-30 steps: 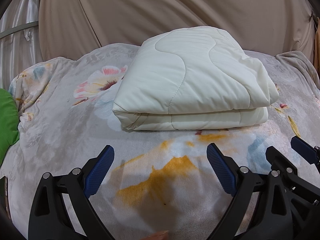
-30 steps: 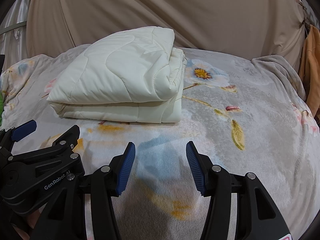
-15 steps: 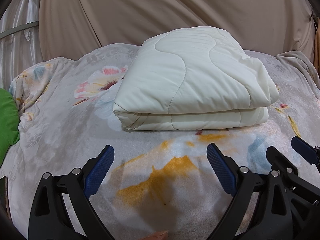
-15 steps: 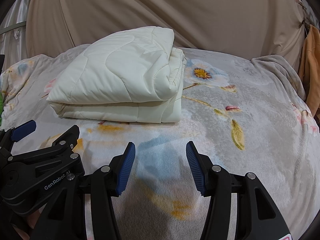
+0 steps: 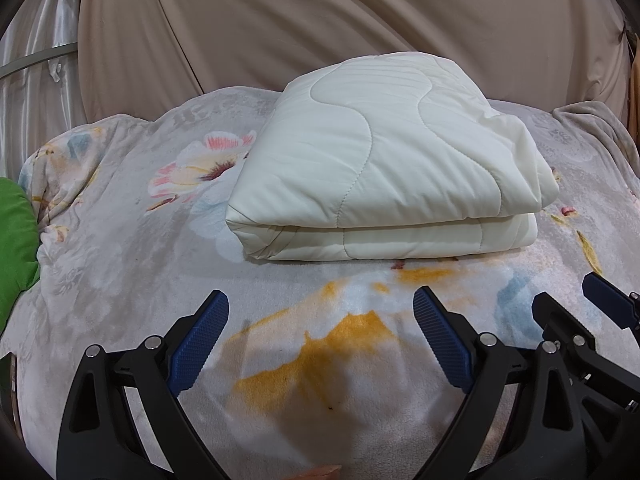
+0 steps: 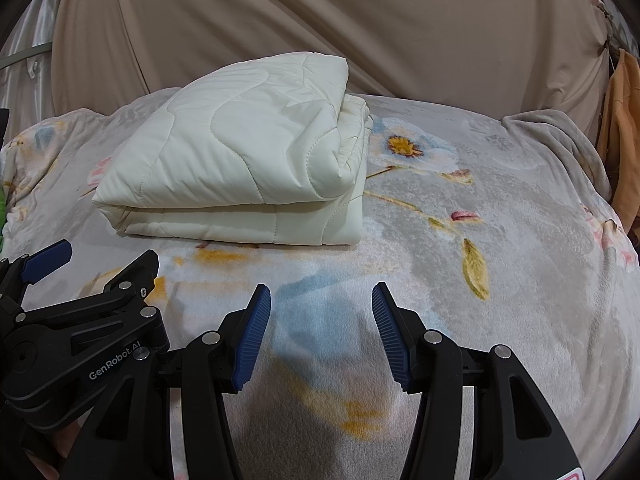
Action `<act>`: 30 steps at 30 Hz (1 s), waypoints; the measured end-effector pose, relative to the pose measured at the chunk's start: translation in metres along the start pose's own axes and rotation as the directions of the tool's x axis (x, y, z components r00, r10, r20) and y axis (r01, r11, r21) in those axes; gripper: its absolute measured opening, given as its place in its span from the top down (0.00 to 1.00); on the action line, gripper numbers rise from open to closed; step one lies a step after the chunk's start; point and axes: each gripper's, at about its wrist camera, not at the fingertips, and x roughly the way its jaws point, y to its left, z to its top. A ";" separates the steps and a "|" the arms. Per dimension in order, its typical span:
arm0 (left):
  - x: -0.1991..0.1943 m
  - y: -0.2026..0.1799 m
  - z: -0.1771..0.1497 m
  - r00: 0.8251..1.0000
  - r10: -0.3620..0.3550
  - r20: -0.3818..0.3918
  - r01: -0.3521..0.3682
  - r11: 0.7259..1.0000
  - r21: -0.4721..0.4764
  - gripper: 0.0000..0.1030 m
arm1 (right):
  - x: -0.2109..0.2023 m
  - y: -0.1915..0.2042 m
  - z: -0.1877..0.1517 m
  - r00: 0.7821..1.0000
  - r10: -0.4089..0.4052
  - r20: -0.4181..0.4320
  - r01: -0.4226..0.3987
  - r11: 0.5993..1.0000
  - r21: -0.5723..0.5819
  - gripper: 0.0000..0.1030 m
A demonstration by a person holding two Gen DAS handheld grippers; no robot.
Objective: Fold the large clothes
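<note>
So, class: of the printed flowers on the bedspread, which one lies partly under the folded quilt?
The pink-petalled flower: the cream quilt covers its edge, while the orange-centred flower lies clear beside it.

A bed was covered by a grey plush blanket printed with pale flowers and orange patches. Behind it, a beige cloth was draped in loose folds. A shiny white curtain was hung at the left, and an orange fabric at the right edge.
</note>
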 end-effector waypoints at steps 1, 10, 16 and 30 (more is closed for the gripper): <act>0.000 0.000 0.000 1.000 0.000 0.000 0.000 1.000 0.000 0.12 | 0.000 0.000 0.000 1.000 0.000 0.000 0.000 1.000 0.000 0.49; 0.000 0.000 0.000 1.000 -0.002 -0.002 0.002 1.000 -0.002 0.12 | 0.000 0.000 0.000 1.000 0.001 0.000 -0.001 1.000 0.000 0.49; 0.001 0.003 0.001 1.000 -0.004 -0.008 0.003 1.000 -0.006 0.12 | 0.000 0.000 0.000 1.000 0.000 0.000 0.000 1.000 0.000 0.49; 0.001 0.003 0.001 1.000 -0.003 -0.009 0.003 1.000 -0.004 0.12 | 0.000 0.000 0.000 1.000 0.002 0.000 -0.002 1.000 -0.002 0.49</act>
